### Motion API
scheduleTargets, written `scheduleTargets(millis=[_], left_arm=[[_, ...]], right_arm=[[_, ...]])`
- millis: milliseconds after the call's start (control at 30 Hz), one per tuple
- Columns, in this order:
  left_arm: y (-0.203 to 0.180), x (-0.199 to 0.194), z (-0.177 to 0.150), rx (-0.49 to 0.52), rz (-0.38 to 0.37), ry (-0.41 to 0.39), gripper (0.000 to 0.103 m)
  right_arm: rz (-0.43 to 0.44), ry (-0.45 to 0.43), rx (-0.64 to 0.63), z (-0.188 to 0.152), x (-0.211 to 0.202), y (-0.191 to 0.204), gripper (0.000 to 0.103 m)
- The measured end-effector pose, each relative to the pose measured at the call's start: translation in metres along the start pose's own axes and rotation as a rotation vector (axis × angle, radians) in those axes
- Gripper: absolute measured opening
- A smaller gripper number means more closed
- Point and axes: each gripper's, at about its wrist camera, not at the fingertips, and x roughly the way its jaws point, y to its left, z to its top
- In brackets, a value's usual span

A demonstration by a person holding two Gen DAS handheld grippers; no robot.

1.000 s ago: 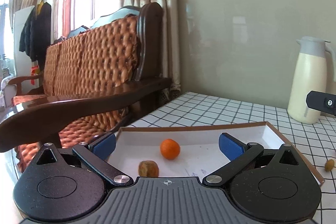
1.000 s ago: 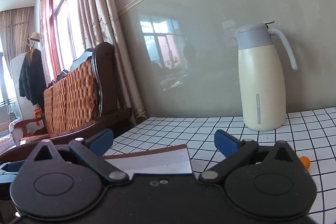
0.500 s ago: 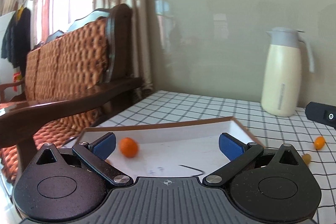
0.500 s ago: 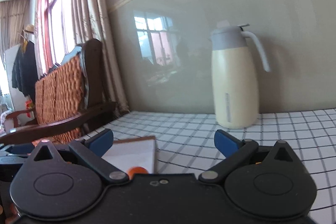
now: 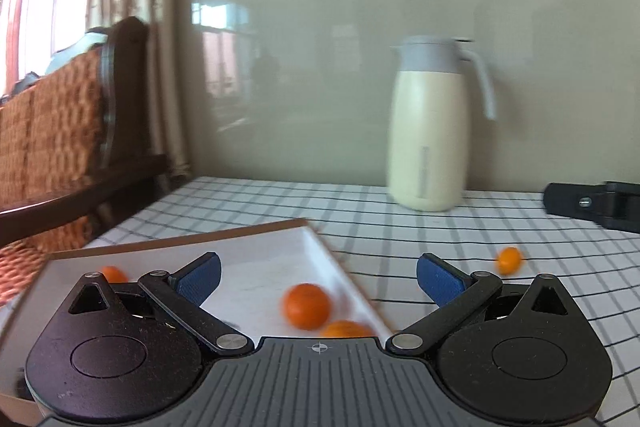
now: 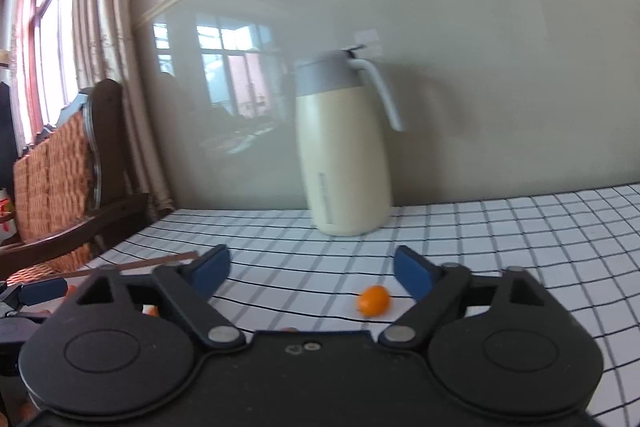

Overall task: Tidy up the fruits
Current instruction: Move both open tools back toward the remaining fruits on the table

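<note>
In the left wrist view a white tray with a brown rim (image 5: 256,239) holds two oranges (image 5: 307,306) (image 5: 346,329) close to its right wall and a third orange (image 5: 113,273) at the far left. My left gripper (image 5: 318,279) is open above the tray's right end, holding nothing. A small orange kumquat (image 5: 509,260) lies on the checked cloth to the right. In the right wrist view that kumquat (image 6: 373,300) sits between the fingers of my right gripper (image 6: 312,271), close to the right pad (image 6: 412,273). The jaws are closing and do not touch it.
A cream thermos jug with a grey lid and handle (image 6: 344,155) stands on the checked tablecloth (image 6: 520,227) by the wall. A wooden sofa with woven cushions (image 5: 52,131) lies beyond the table's left edge. The right gripper's black body (image 5: 592,205) shows at the right.
Both views have swung right: the tray slid left and the jug came toward the middle. The kumquat now lies between the right fingers, which stand narrower than before.
</note>
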Motion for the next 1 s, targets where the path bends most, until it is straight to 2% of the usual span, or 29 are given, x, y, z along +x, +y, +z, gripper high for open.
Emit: scheduleTargets(millis=[167, 400, 600, 733, 800, 867, 1000], left_arm=[[-0.032, 0.004, -0.003, 0.039, -0.065, 0.006, 0.103], [-0.069, 0.019, -0.008, 0.052, -0.117, 0.061, 0.103], [-0.090, 0.035, -0.016, 0.041, -0.131, 0.110, 0.102], [-0.102, 0.045, -0.019, 0.044, -0.125, 0.130, 0.096], [-0.106, 0.052, -0.021, 0.036, -0.113, 0.147, 0.087], [-0.108, 0.058, -0.023, 0.028, -0.109, 0.173, 0.082], [-0.110, 0.064, -0.022, 0.005, -0.111, 0.201, 0.080]], right_arm=[[-0.044, 0.017, 0.025, -0.002, -0.002, -0.018, 0.070], [-0.076, 0.041, 0.074, -0.005, 0.000, -0.041, 0.071], [-0.075, 0.053, 0.088, -0.007, -0.002, -0.050, 0.072], [-0.081, 0.061, 0.084, -0.008, -0.002, -0.055, 0.072], [-0.086, 0.067, 0.079, -0.009, -0.001, -0.058, 0.071], [-0.088, 0.082, 0.076, -0.010, 0.003, -0.061, 0.066], [-0.083, 0.118, 0.077, -0.010, 0.014, -0.065, 0.056]])
